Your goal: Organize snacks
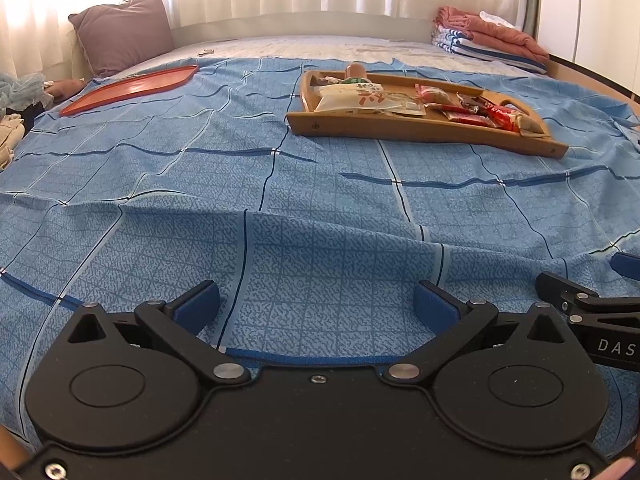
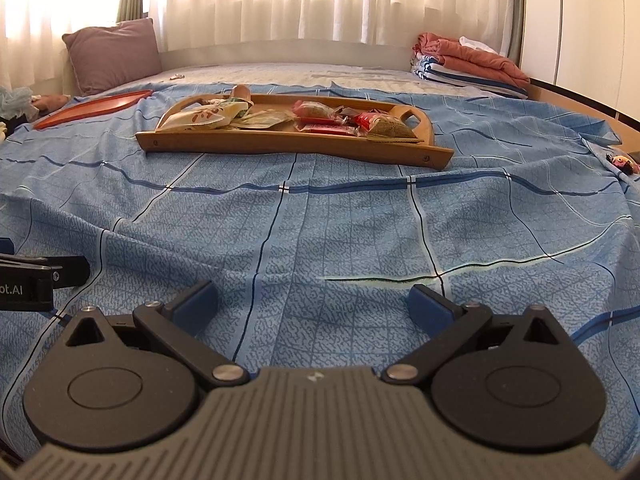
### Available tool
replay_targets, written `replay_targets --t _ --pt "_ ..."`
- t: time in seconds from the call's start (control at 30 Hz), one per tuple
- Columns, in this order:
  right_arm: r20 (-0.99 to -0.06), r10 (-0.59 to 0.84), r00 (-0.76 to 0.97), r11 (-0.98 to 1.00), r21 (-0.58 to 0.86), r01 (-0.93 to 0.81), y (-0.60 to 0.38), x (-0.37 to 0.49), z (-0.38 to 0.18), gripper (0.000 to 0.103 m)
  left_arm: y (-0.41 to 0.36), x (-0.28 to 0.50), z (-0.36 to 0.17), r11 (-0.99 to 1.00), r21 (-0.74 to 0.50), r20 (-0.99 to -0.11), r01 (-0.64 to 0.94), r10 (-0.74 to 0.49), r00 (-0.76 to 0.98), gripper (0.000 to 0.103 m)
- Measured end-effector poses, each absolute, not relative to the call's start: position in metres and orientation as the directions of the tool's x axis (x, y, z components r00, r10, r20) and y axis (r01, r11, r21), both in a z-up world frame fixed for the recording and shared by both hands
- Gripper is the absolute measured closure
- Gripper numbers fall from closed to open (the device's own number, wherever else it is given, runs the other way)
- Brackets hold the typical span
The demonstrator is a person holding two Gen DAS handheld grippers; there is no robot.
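Both tools low over the blue checked bedspread (image 2: 320, 216). My left gripper (image 1: 316, 300) spread wide, nothing between the pads; right gripper (image 2: 314, 300) the same. Wooden tray (image 2: 280, 142) sits well ahead on the bed, snack packets (image 2: 320, 118) heaped inside. Red tray (image 1: 128, 88) lies beyond to the left, apart from it. Purple pillow (image 1: 124, 32) far left, folded blankets (image 1: 488, 36) far right. Cloth between me and the wooden tray lies open, only wrinkled.

Home bedroom: bed (image 2: 320, 232), pillow (image 2: 112, 54), curtains (image 2: 280, 0), folded blankets (image 2: 472, 64).
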State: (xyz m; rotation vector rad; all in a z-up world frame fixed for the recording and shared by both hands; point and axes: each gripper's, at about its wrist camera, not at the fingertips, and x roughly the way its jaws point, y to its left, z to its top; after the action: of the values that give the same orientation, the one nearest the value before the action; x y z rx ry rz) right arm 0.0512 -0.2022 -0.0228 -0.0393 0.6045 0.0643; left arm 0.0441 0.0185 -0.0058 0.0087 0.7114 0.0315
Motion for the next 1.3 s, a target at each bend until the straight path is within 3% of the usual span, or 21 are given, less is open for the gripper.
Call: replay_targets --t 1.3 --pt "-0.582 0.051 0.811 0.997 -0.02 -0.076 -0.2018 0.0533 -0.0222 0.0 0.0202 0.0489 -0.0046 1.0 0.01 -0.669 -0.02 0.021 0.743 0.0"
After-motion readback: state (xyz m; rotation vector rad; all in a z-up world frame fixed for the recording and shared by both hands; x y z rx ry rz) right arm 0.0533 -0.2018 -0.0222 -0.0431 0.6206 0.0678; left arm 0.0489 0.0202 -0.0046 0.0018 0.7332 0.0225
